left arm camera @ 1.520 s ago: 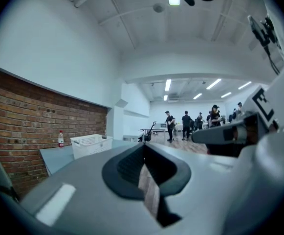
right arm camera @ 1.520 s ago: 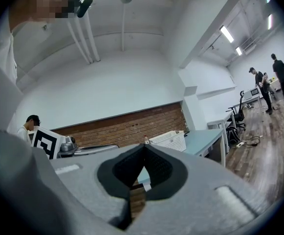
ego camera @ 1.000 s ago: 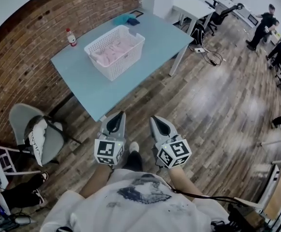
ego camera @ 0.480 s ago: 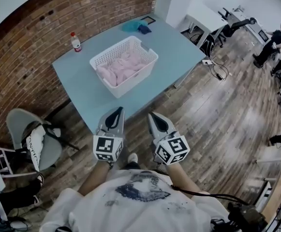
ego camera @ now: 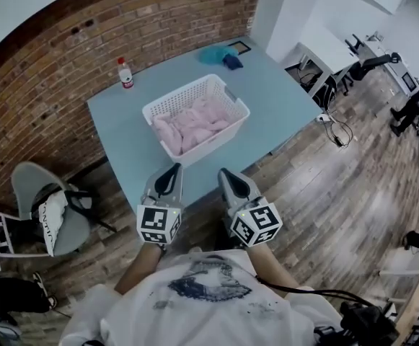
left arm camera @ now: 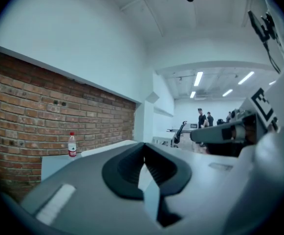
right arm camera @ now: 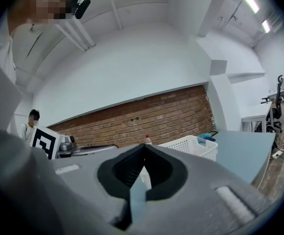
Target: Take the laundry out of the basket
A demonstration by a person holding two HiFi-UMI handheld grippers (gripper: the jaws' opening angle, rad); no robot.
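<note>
Left gripper view: left gripper (left arm camera: 143, 153) with jaws pressed together, nothing between them. Right gripper view shows the same for the right gripper (right arm camera: 142, 154): jaws together, empty.

- Head view: both grippers side by side, close to the person's chest, tips pointing toward the basket (ego camera: 216, 140). They hang over the wooden floor, on the person's side of the basket and well apart from it.
- Judgement: a carrying pose for the walk-up. Jaws closed because there is nothing to grip yet; they must part before reaching in.
- Laundry (ego camera: 193, 125): pink, heaped inside the basket, none over the rim. Nothing taken out so far.
- Basket stands on a pale blue table (ego camera: 122, 143), turned corner-on to the person.
- Bottle (ego camera: 125, 73): upright, beyond the basket, toward the brick wall (ego camera: 58, 63), well apart.
- Blue cloth (ego camera: 213, 53) and a small dark item (ego camera: 232, 62): beyond the basket, at the table's far corner.
- Chair (ego camera: 32, 186): off to the basket's left on the floor, something white draped on it.
- In the way: no object between grippers and basket. Likely the only hindrances are the table's near edge and the basket's own wall, so entry should be from above.
</note>
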